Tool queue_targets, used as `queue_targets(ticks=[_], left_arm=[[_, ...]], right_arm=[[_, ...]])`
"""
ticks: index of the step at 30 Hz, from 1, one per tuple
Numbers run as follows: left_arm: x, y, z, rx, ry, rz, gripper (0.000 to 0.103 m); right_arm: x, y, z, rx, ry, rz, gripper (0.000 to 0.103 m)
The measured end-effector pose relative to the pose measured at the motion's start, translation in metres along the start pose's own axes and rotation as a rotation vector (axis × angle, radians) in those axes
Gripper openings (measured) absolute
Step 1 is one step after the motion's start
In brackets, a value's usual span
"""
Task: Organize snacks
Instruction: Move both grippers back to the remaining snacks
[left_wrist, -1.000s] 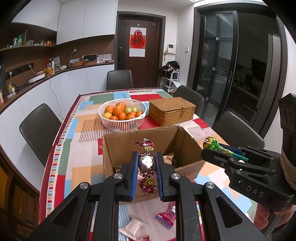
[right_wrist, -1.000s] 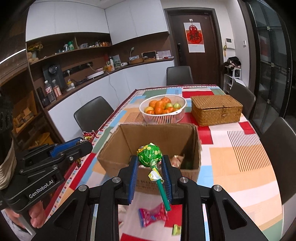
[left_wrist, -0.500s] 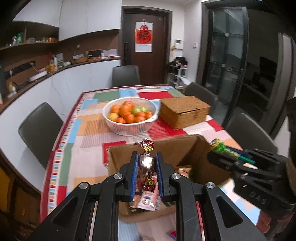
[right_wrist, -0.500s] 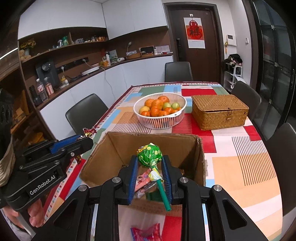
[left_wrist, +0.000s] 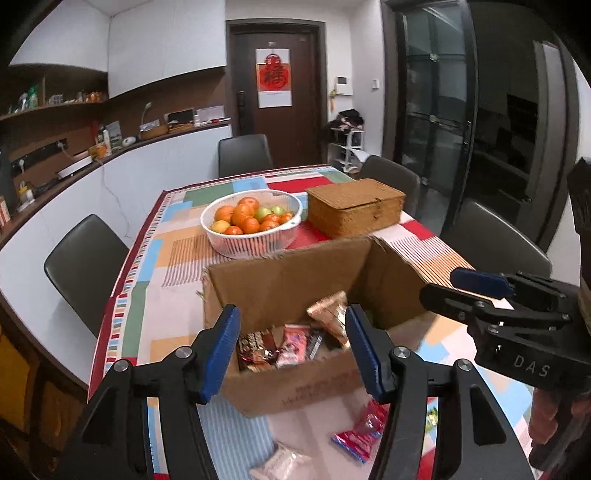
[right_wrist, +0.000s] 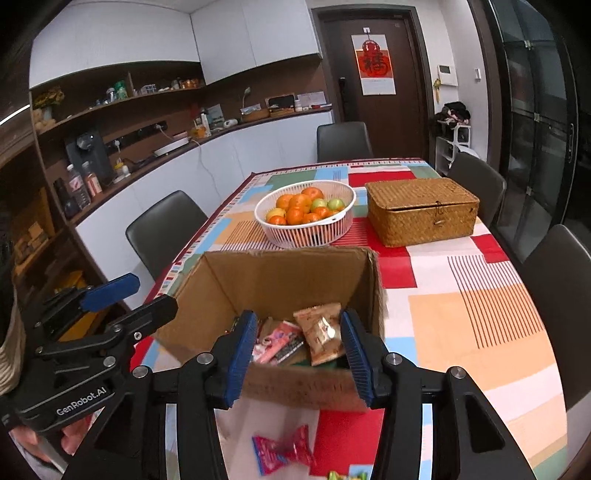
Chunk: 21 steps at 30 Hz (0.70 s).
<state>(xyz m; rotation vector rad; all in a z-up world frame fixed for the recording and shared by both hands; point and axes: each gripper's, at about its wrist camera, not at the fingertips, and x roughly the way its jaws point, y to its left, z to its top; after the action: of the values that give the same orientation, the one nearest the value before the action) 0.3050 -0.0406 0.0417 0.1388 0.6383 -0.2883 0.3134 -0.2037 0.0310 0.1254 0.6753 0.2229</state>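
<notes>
Cardboard box (left_wrist: 295, 280) upright, opening facing up.

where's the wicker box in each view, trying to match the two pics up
Left wrist view: the wicker box sits right of centre, behind the cardboard box and to the right of the fruit basket.
Right wrist view: the wicker box is at centre-right, again right of the fruit basket, beyond the cardboard box.
Shared landmark: the fruit basket, right beside it in both.
</notes>
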Motion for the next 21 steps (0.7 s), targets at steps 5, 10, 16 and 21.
queue_targets(ticks=[5,10,16,21], left_arm=[[-0.009,-0.014,-0.014,0.031,0.008,-0.017,0.058],[-0.014,-0.027,-0.030,0.053,0.023,-0.042,0.058],[-0.012,-0.039,-0.051,0.075,0.058,-0.069,0.058],[-0.006,-0.049,-0.069,0.126,0.092,-0.087,0.059]], right_arm=[[-0.018,-0.001,-0.020,-0.022,-0.002,-0.019,0.048],[-0.027,-0.005,-0.041,-0.028,0.020,-0.029,0.048],[-0.031,-0.009,-0.067,-0.040,0.056,-0.042,0.048],[-0.028,-0.015,-0.088,-0.028,0.099,-0.042,0.048]])
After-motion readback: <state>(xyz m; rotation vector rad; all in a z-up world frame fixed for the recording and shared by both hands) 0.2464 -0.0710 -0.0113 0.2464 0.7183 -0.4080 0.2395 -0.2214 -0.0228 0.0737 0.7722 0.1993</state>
